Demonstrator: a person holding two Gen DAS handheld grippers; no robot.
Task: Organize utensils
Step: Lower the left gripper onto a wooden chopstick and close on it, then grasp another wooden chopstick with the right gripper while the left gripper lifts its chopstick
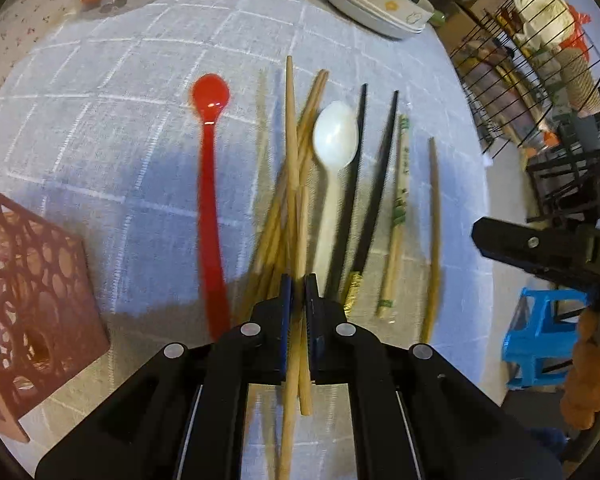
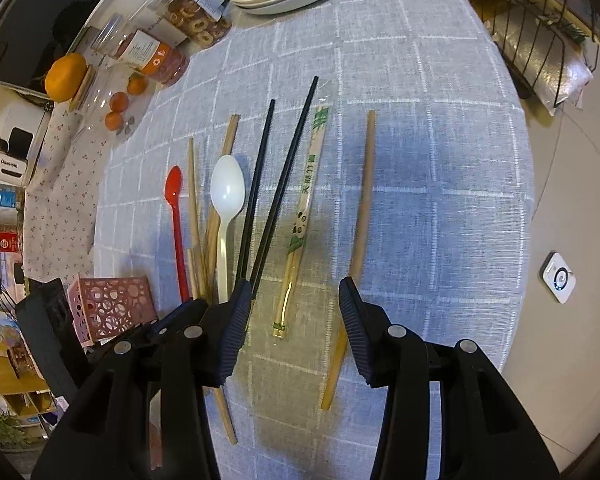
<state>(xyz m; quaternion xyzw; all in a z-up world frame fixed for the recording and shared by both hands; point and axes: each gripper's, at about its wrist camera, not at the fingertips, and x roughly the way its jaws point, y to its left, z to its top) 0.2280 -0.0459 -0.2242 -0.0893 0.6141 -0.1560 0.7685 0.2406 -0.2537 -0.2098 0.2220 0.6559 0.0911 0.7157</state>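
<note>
A: What does the left gripper [image 1: 299, 284] hold?
B: Its jaws are closed on wooden chopsticks [image 1: 291, 168], at 6 o'clock of the table [image 1: 120, 128].
A: The right gripper [image 2: 294, 300]?
B: Half open, empty, above the wrapped chopsticks [image 2: 300, 224].

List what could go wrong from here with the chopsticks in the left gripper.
1. The left gripper pinches two wooden chopsticks near one end; the long free ends may swing and knock the white spoon.
2. They cross unevenly, so one might slip out.
3. Loose chopsticks underneath could get dragged along.
</note>
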